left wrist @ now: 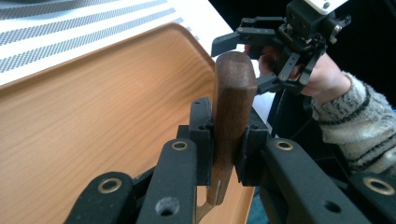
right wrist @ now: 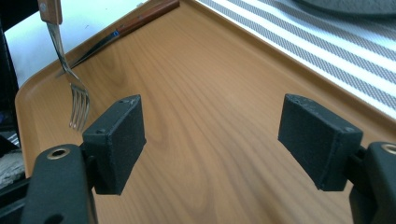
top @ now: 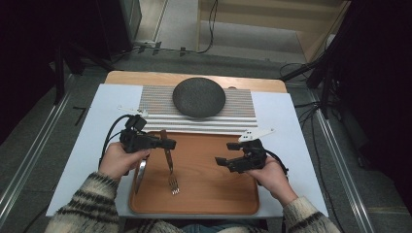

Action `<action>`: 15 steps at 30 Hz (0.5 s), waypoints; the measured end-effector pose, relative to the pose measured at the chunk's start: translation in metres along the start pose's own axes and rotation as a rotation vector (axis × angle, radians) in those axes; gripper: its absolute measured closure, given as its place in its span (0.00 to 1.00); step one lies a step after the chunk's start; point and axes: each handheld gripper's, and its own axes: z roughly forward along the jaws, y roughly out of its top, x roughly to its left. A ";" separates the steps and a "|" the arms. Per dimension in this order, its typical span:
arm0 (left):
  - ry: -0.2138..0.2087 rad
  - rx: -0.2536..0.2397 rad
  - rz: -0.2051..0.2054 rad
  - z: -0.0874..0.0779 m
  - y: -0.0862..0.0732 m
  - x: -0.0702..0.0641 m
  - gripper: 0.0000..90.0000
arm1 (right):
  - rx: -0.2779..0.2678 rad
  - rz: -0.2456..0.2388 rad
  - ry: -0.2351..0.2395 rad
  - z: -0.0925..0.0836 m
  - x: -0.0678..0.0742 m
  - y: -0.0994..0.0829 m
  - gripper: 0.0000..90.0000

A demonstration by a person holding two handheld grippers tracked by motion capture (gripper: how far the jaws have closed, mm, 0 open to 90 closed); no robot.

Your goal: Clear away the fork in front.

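left gripper (left wrist: 229, 154) clamped on dark wooden handle of steel fork (top: 169, 165), tines hanging over orange wooden tray (top: 209, 194). right gripper (right wrist: 229, 140) wide, holding nothing, above tray. likely light, stiff, slick at the metal; best held by the wood. wooden-handled knife (right wrist: 121, 29) on tray's edge plainest in right gripper view.

You have no lettering, label, brand mark, number or sign to read in any of the three views. Nothing legible.
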 end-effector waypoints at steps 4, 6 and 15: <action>0.000 0.013 0.000 -0.001 -0.005 0.002 0.89 | 0.009 0.010 -0.009 -0.007 -0.001 -0.009 0.24; -0.006 0.001 -0.008 -0.001 -0.006 0.004 0.89 | 0.008 0.018 -0.015 -0.011 -0.003 -0.013 0.24; 0.046 -0.021 0.011 0.002 -0.007 0.006 0.87 | 0.038 0.034 -0.031 -0.018 -0.007 -0.029 0.24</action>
